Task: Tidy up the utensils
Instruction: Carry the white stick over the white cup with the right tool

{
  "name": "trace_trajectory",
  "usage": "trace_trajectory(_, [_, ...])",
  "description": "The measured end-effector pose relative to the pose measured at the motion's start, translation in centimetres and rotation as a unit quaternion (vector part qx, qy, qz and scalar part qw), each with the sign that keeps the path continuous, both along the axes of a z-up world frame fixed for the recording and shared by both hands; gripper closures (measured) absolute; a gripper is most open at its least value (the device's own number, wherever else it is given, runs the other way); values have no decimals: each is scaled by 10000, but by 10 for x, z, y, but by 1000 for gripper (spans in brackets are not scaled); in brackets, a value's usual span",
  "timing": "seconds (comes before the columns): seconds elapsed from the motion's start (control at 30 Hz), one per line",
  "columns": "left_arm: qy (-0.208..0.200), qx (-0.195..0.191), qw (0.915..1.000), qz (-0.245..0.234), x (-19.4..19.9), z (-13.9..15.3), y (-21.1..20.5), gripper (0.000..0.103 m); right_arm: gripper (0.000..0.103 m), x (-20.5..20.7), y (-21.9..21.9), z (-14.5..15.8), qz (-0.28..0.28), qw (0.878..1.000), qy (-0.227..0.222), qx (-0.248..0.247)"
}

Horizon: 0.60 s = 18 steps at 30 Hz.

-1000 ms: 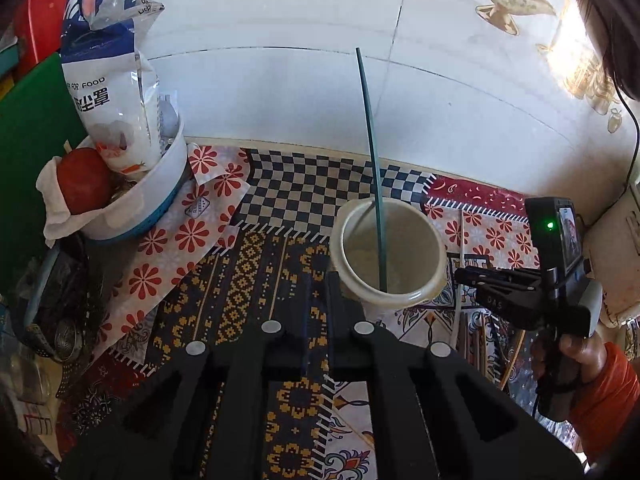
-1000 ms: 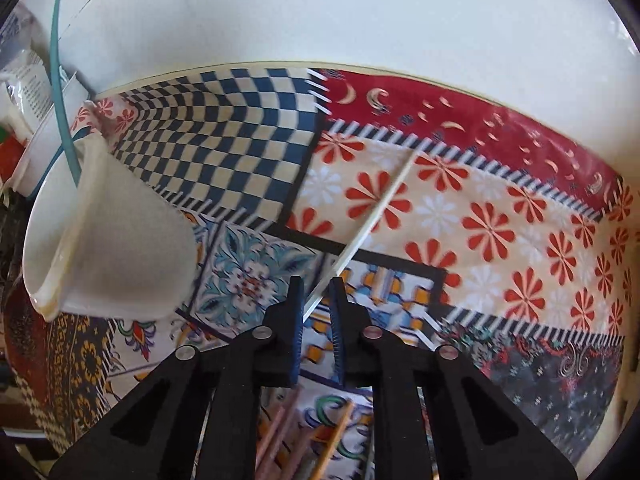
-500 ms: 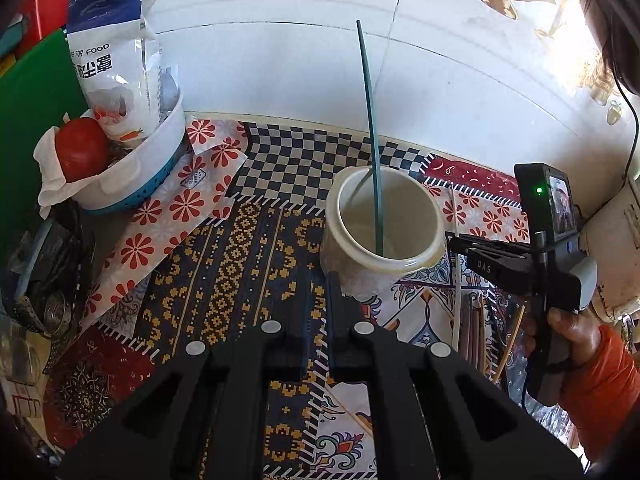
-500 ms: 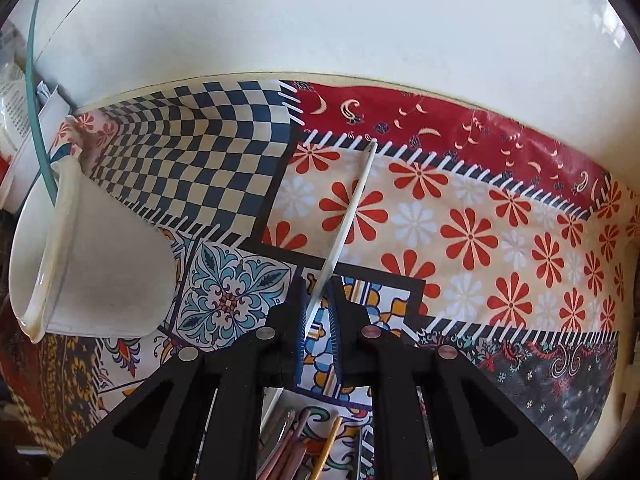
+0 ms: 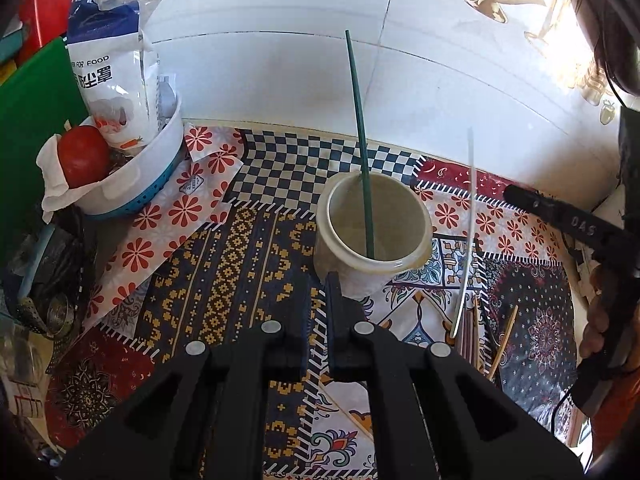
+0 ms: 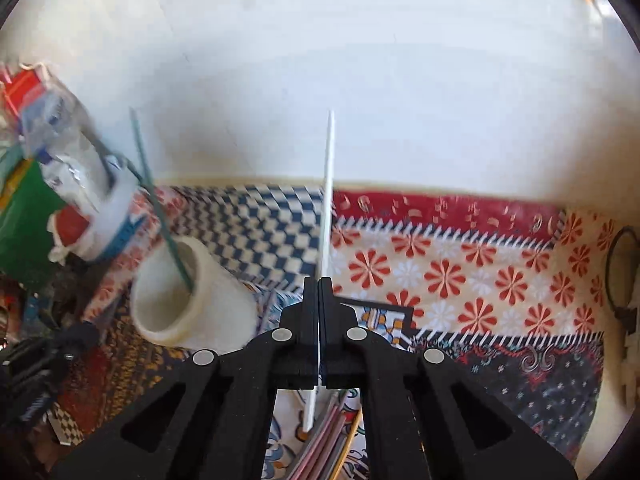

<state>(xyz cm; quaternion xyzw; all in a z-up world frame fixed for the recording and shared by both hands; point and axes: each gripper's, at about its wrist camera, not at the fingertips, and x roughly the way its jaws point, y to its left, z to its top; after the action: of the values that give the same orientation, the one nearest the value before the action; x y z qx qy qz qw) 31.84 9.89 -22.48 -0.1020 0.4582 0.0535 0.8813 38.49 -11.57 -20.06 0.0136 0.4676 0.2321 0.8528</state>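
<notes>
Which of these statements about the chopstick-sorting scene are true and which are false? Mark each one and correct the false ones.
1. The right gripper is shut on the white chopstick. True.
2. The white cup is empty. False: a green chopstick stands in it, leaning on the rim.
3. More chopsticks lie on the patterned cloth to the right of the cup in the left wrist view. True.
4. The left gripper holds the green chopstick. False: its jaws are shut with nothing between them, just in front of the cup.
5. A red tomato sits in the white bowl at the left. True.
</notes>
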Motion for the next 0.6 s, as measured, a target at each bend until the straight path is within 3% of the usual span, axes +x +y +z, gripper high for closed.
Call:
trace_trajectory(0.13, [-46, -5, 10000, 41, -2, 3, 1, 99, 103, -2, 16, 33, 171, 9988, -455, 55])
trace_trajectory(0.2, [-63, 2, 10000, 65, -3, 4, 2, 99, 103, 3, 23, 30, 301, 9989, -356, -43])
trace_trajectory(0.43, [-6, -17, 9998, 198, -7, 0, 14, 99, 91, 39, 28, -59, 80, 9945, 864, -585])
trace_trajectory(0.6, [87, -19, 9995, 289, -3, -6, 21, 99, 91, 56, 30, -87, 74, 9904, 1323, -399])
